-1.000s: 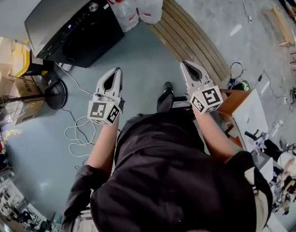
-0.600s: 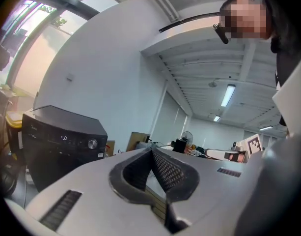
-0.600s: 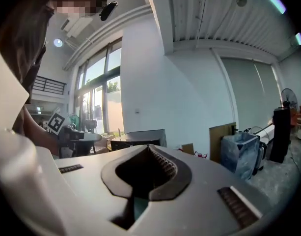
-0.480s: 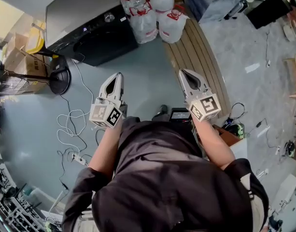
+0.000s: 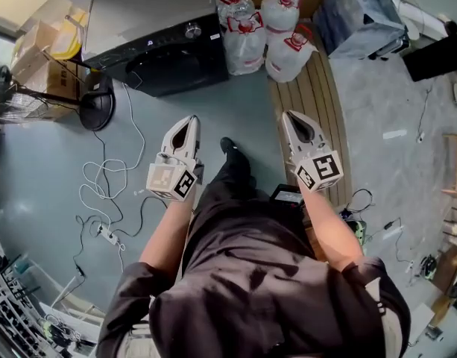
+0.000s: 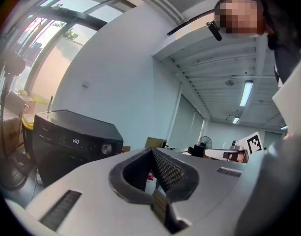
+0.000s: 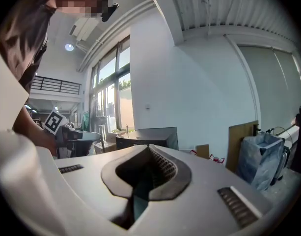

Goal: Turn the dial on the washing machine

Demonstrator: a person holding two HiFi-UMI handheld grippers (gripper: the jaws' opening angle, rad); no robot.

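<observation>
The black washing machine [image 5: 157,39] stands on the floor at the top of the head view, with its round silver dial [image 5: 192,30] on the right of the control panel. My left gripper [image 5: 189,121] is shut and empty, held well short of the machine and pointing towards it. My right gripper [image 5: 291,116] is also shut and empty, level with the left one and further right. In the left gripper view the machine [image 6: 67,136] and its dial [image 6: 107,149] sit left of the shut jaws of the left gripper [image 6: 152,151]. The right gripper view shows the machine [image 7: 150,134] far beyond the right gripper [image 7: 149,149].
Several water jugs [image 5: 262,28] stand right of the machine. A slatted wooden bench [image 5: 317,103] runs under my right gripper. A floor fan [image 5: 94,107] and cardboard boxes [image 5: 45,58] stand at the left, loose white cables [image 5: 109,192] trail over the floor, and a grey bag [image 5: 362,17] sits at the top right.
The person has turned, so the washing machine has come from the upper left to the top centre of the head view. Both grippers swung round with the body and stayed shut.
</observation>
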